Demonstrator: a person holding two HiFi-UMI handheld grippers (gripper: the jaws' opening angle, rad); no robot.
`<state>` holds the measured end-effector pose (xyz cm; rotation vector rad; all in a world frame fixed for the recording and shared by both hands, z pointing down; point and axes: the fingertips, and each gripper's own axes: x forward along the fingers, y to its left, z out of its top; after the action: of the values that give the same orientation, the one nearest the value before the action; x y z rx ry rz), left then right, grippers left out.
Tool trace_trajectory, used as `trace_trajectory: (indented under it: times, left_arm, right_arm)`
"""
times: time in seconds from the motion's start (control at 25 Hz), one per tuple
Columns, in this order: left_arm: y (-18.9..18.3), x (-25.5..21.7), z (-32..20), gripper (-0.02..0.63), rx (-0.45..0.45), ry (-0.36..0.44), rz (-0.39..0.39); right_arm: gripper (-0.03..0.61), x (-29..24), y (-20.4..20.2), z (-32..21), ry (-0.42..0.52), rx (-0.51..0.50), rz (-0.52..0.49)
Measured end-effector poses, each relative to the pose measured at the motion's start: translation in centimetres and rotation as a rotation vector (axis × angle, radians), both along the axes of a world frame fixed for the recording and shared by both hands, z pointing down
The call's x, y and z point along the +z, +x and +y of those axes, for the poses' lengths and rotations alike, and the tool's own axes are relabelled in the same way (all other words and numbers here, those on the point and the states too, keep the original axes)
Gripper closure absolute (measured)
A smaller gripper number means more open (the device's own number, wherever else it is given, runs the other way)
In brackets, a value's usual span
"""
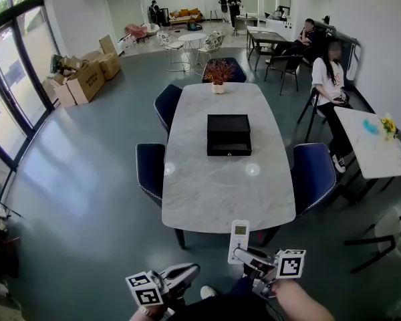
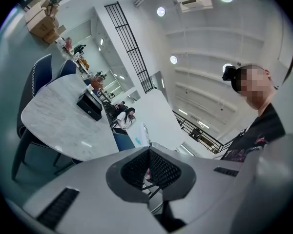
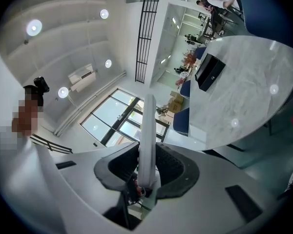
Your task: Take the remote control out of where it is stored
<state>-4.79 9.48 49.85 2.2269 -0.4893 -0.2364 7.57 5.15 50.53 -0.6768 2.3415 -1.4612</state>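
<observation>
Grey-green floor (image 1: 87, 179) surrounds a white marble table (image 1: 220, 186) with dark blue chairs (image 1: 150, 169). Tall windows (image 1: 13, 79) stand at nine o'clock and cardboard boxes (image 1: 87, 79) at ten. What seems a sofa (image 1: 185, 15) sits at twelve.

A long white marble table (image 1: 214, 186) with rounded corners stands on the grey floor, blue chairs tucked in at its sides. A low black box (image 1: 228, 134) sits flat near the middle, its front with a small pull facing the near end. At the far end stands a small pot of reddish dried flowers (image 1: 218, 77), well apart from the box.
</observation>
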Motion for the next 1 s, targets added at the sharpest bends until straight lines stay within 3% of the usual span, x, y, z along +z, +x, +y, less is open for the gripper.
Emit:
trace_trajectory:
  times: [0.2,0.44,0.56,1.0]
  left_arm:
    - [1.0,-0.1,0.6,0.607,0.008,-0.003,0.003]
    - [2.1,-0.2,0.5,0.607,0.023,-0.004,0.011]
    - [2.3,-0.1,0.9,0.607,0.036,-0.001,0.009]
    - [2.0,-0.6,2.7,0.607,0.043,0.008,0.008]
  right_arm:
    - [0.466,0.2,0.2,3.6,-0.029,-0.001,-0.005]
    - [0.466,-0.5,-0.5,6.0,-0.041,0.008,-0.090]
    - [0.466,-0.5,-0.4,6.6,-0.021,0.013,-0.062]
    - [0.466,-1.2,-2.0,8.9,-0.006,-0.028,-0.107]
